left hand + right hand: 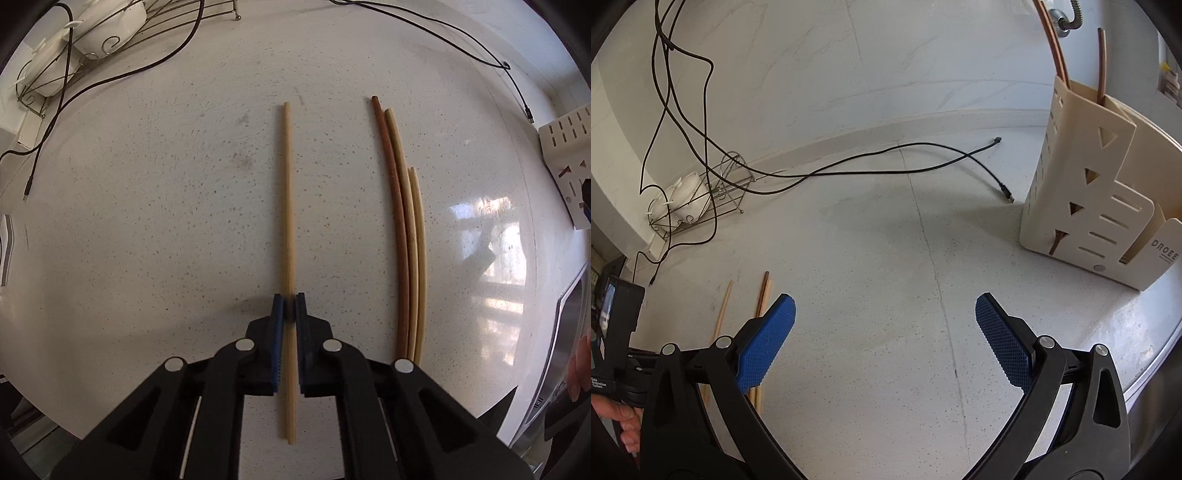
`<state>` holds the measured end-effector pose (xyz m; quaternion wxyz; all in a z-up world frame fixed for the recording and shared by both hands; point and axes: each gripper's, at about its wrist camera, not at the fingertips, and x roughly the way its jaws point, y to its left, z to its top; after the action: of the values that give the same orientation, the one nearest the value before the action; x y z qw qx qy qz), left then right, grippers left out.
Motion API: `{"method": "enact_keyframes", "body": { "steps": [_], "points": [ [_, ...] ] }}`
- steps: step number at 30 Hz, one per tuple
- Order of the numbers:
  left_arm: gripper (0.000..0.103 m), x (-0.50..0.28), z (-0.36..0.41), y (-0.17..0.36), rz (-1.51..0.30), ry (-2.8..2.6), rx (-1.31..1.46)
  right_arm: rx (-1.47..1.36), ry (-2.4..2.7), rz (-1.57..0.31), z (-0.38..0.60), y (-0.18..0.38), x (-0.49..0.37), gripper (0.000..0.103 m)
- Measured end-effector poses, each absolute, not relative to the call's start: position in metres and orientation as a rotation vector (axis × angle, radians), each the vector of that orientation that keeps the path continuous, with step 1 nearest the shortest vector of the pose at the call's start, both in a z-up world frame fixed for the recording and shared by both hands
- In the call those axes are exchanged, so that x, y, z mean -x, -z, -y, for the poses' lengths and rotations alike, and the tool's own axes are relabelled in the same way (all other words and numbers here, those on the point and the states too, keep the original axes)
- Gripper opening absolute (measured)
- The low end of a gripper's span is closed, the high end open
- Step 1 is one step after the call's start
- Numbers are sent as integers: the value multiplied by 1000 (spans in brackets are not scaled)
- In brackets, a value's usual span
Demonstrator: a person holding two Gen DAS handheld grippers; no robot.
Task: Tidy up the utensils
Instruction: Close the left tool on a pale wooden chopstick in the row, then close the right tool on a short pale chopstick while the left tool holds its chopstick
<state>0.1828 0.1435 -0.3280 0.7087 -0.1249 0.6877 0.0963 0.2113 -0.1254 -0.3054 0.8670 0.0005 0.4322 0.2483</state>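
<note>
Left gripper (290,308), pointing straight down: jaws closed on a single pale chopstick (287,206) that lies flat on the speckled counter (166,221). The pads pinch it toward its near end; its long axis runs straight away from the camera, in line with the fingers' reach. To its right, well apart and roughly parallel, lie three more chopsticks (404,236), one reddish-brown and two pale, touching side by side. Right gripper (884,332): jaws wide open and empty, tilted down over bare counter. The cream utensil holder (1086,192) stands upright ahead and to its right, near the counter's rim, with two brown sticks (1102,62) already standing in its rear compartment. The holder thus lies nearer the right gripper than the left; in the left view only its corner shows at the far right edge. Judged next need: lift the held chopstick, tip it upright, and carry it rightward over the three others. Open counter lies between; loose black cables (849,168) trail behind, and a wire rack (92,48) sits far left.
</note>
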Motion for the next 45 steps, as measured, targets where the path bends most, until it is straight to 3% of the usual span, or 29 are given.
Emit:
{"method": "enact_keyframes", "body": {
  "steps": [5,15,18,30,45],
  "points": [
    [6,-182,-147,328,-1528,-201,289,64,-567,-1022,97,307,-211,93],
    [6,-175,-152,327,-1502,-199,318,210,-627,-1425,33,344,-210,66],
    [6,-174,-148,329,-1500,-208,313,221,-608,-1512,20,354,-211,63],
    [6,-168,-153,328,-1491,-222,337,292,-507,-1633,-17,377,-208,41],
    [6,-164,-153,330,-1483,-226,342,250,-499,-1651,-38,382,-200,34]
  ]
}}
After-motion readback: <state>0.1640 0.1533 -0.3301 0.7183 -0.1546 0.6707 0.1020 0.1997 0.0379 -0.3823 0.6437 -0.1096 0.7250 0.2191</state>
